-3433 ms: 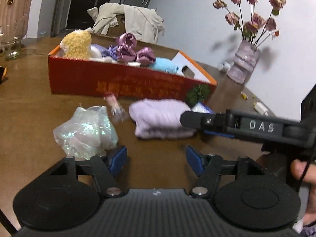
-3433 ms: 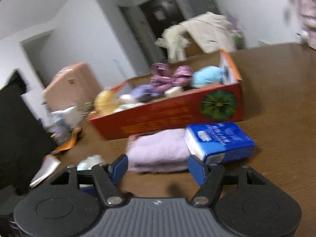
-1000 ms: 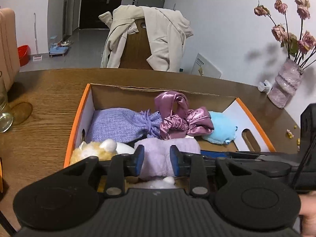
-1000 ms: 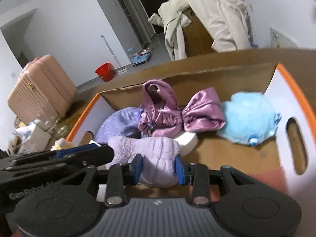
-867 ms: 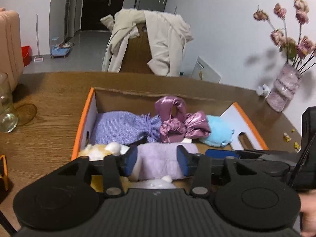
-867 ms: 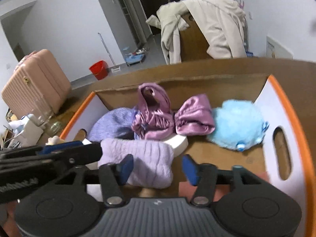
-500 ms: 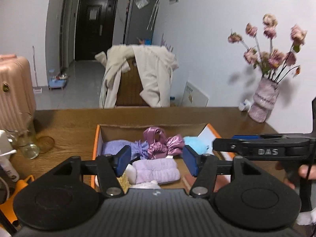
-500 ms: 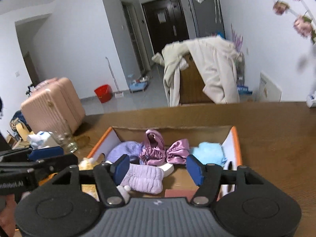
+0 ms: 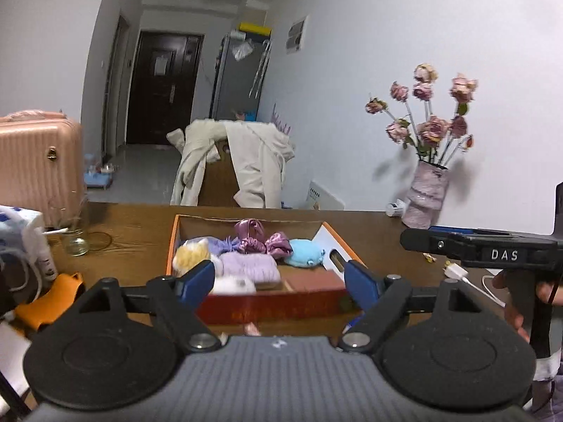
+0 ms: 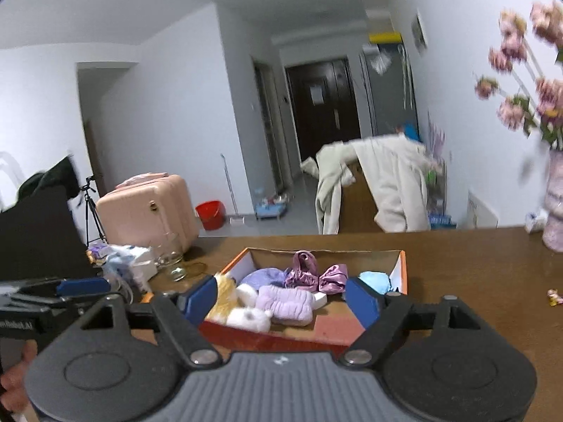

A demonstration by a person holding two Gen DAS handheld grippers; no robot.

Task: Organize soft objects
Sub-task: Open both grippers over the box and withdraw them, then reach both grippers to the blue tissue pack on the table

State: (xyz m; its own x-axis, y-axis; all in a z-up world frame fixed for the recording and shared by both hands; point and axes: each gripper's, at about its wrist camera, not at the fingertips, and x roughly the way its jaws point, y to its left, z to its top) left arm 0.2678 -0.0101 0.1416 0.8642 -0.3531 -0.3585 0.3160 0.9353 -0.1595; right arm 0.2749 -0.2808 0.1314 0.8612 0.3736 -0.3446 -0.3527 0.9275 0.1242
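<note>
A red cardboard box [image 9: 274,307] [image 10: 281,339] with orange rims stands on the brown table. Inside it lie a folded lilac towel [image 9: 251,267] [image 10: 285,302], a yellow plush [image 9: 188,255] [image 10: 221,302], a white plush [image 9: 234,285] [image 10: 250,318], a purple satin bow [image 9: 260,239] [image 10: 316,276] and a light blue plush [image 9: 304,258] [image 10: 374,279]. My left gripper [image 9: 279,281] hangs above and in front of the box, its jaws opening with nothing between them. My right gripper [image 10: 279,299] is likewise drawn back, jaws opening and empty. Each gripper's side shows in the other's view.
A vase of dried pink roses [image 9: 425,195] stands at the table's right. A glass [image 9: 75,242], a bottle and an orange object [image 9: 51,297] sit on the left. A chair draped with a cream coat [image 9: 242,172] stands behind the table, a pink suitcase [image 10: 147,211] on the floor.
Both grippers let go of the lilac towel, which now lies in the box. Both drew back and up from the box while their jaws widened.
</note>
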